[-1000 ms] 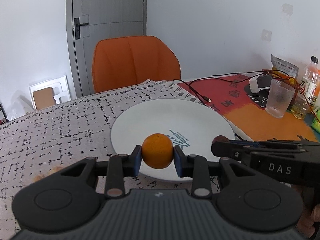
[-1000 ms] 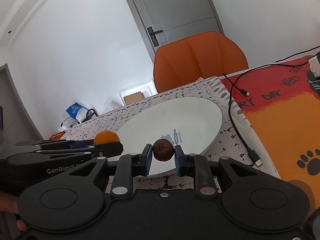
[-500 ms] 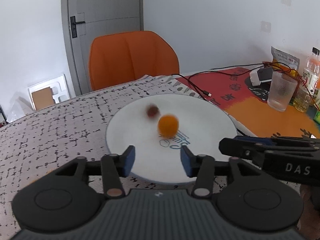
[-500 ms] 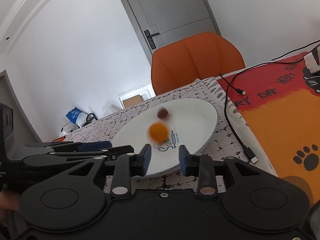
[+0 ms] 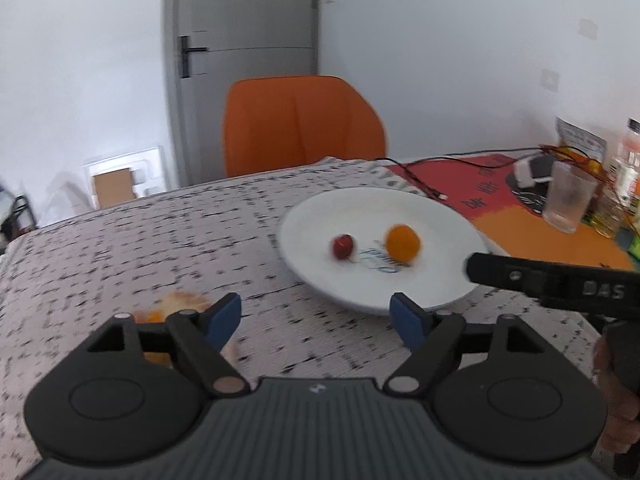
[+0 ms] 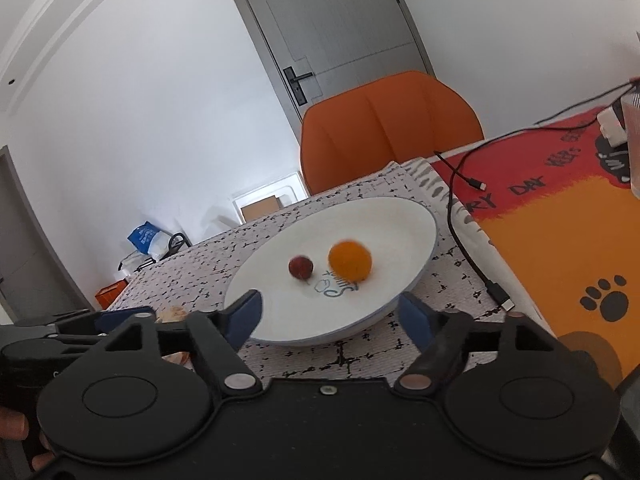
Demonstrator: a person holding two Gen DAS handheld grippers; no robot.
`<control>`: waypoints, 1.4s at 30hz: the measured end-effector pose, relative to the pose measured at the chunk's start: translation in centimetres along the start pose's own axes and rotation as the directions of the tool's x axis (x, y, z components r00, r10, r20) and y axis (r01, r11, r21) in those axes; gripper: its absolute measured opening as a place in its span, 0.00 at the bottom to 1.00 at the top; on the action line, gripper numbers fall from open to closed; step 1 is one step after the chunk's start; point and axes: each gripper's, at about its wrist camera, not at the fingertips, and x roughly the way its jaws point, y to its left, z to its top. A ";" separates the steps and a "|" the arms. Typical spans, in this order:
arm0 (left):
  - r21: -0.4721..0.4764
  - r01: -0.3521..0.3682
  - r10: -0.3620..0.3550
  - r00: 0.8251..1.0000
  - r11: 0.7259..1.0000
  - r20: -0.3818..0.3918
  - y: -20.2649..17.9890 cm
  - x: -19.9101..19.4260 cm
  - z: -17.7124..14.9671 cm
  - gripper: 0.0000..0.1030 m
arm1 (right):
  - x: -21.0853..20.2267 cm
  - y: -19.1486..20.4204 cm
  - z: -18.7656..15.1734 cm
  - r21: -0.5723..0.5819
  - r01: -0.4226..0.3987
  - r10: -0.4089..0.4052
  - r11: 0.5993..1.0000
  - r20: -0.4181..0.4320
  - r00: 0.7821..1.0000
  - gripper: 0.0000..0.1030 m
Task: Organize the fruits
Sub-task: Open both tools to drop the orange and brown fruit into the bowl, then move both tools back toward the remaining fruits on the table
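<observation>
An orange and a small dark red fruit lie side by side on a white plate on the patterned tablecloth. My left gripper is open and empty, near the plate's front left edge. My right gripper is open and empty, at the plate's near rim; its finger also shows in the left wrist view. Another pale orange fruit lies on the cloth by the left gripper's left finger, partly hidden.
An orange chair stands behind the table. On the right lie a red and orange mat, a black cable, a glass and bottles.
Both grippers have opened and let go of their fruits, which now lie on the plate. Both grippers have drawn back from the plate, the left one also leftward.
</observation>
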 end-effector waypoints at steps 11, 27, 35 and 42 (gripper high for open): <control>-0.104 -0.053 0.060 0.996 0.993 0.065 3.6 -4.3 -1.9 0.89 | -1.6 2.9 -0.3 -0.045 0.003 -0.003 0.999 0.007 1.000 1.00; -0.189 -0.095 0.123 0.982 0.977 0.144 7.2 -11.7 -2.8 0.91 | -4.2 5.9 -1.3 -0.022 -0.013 0.013 1.000 -0.005 1.000 1.00; -0.247 -0.139 0.177 0.975 0.959 0.138 10.2 -13.4 -3.3 0.92 | -4.4 7.4 -1.2 -0.074 -0.032 0.031 0.997 -0.004 1.000 1.00; -0.282 -0.144 0.184 0.975 0.949 0.121 11.8 -13.6 -4.3 0.92 | -3.7 8.7 -1.6 -0.110 -0.045 0.041 0.993 -0.038 0.998 1.00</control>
